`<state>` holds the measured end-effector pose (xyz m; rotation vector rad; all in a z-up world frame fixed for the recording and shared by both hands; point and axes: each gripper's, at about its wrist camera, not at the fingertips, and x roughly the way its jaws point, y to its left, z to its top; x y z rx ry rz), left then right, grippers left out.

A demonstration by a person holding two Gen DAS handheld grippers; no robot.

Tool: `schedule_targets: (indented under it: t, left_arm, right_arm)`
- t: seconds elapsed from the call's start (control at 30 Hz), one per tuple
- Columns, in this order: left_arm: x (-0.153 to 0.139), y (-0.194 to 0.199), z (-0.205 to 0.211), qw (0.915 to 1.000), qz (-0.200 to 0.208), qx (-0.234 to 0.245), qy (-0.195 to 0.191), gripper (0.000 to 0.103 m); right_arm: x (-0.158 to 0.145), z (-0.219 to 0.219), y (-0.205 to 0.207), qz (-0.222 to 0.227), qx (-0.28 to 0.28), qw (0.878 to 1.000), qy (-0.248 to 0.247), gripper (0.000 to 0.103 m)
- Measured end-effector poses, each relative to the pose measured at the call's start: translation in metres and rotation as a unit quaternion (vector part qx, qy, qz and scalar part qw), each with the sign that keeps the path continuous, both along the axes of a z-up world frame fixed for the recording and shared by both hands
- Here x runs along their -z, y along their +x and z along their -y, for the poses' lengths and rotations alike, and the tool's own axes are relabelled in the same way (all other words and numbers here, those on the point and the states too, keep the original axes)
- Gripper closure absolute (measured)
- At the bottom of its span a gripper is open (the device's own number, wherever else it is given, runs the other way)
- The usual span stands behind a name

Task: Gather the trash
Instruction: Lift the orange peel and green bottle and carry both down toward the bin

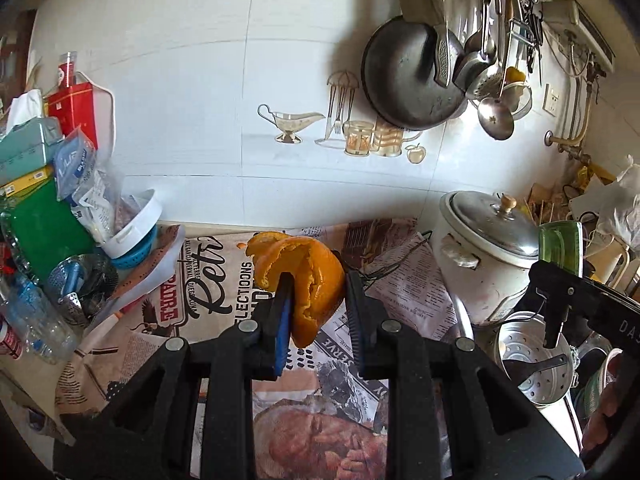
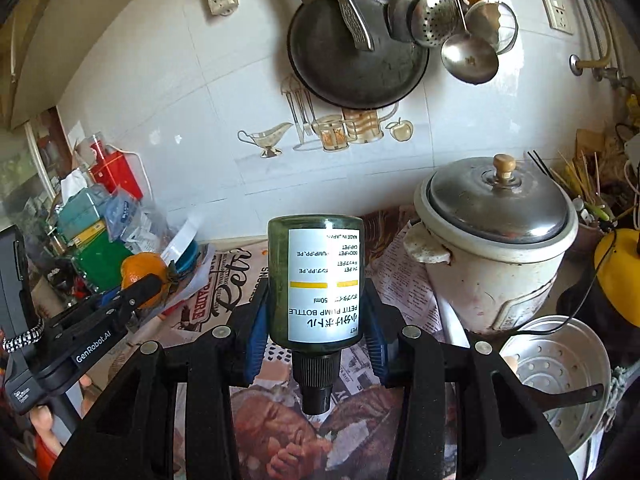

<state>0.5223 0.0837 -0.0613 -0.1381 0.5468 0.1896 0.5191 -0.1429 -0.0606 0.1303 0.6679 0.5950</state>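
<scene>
The left gripper (image 1: 316, 300) is clenched on an orange peel (image 1: 302, 276) lifted above the worktop (image 1: 224, 280), while the right gripper (image 2: 316, 312) grasps a green pump bottle (image 2: 316, 280), its long axis pointing forward, cap toward the camera.

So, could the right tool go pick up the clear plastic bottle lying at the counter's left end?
Probably not yet: the right tool is shut on the green pump bottle, and the plastic bottle lies beyond the left tool, which holds orange peel.

Glossy dark-green plastic pump bottle (image 2: 316, 280) with smooth white paper label; dimpled matt orange peel (image 1: 304, 280); dull grey metal pot lid (image 2: 496, 204), upper right; printed newspaper-pattern table cover (image 1: 224, 280).
</scene>
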Motion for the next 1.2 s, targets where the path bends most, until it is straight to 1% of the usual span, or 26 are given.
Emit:
schedule_targets:
  t: [0.13, 0.23, 0.37, 0.5, 0.67, 0.87, 1.0, 1.2]
  left_arm:
    - [-0.014, -0.038, 0.002, 0.9999, 0.012, -0.009, 0.003, 0.079]
    - [-0.017, -0.064, -0.001, 0.9998, 0.015, -0.009, 0.0, 0.079]
    - [-0.01, -0.1, -0.009, 0.9999, 0.008, -0.001, -0.009, 0.079]
    - [-0.003, -0.139, -0.019, 0.9997, -0.003, 0.019, -0.015, 0.079]
    - [0.001, -0.206, -0.026, 0.9993, -0.012, 0.037, 0.001, 0.079]
    - [0.005, -0.272, -0.032, 0.9982, -0.026, 0.054, 0.002, 0.079]
    - [0.008, -0.301, -0.033, 0.9975, -0.038, 0.059, -0.005, 0.079]
    - [0.02, -0.323, -0.029, 0.9961, -0.062, 0.059, -0.021, 0.079]
  right_arm:
    - [-0.01, 0.007, -0.03, 0.007, -0.005, 1.0, 0.007, 0.064]
    - [-0.012, 0.007, -0.056, 0.008, -0.009, 1.0, 0.009, 0.064]
    - [-0.01, 0.006, -0.092, 0.007, -0.002, 1.0, 0.003, 0.064]
    - [-0.006, -0.006, -0.131, 0.001, 0.012, 1.0, 0.005, 0.064]
    - [-0.001, -0.022, -0.19, -0.01, 0.027, 0.999, 0.015, 0.064]
    - [0.004, -0.033, -0.253, -0.021, 0.039, 0.999, 0.013, 0.064]
    - [0.004, -0.037, -0.281, -0.03, 0.043, 0.999, 0.001, 0.064]
    - [0.012, -0.034, -0.3, -0.052, 0.04, 0.998, -0.019, 0.064]
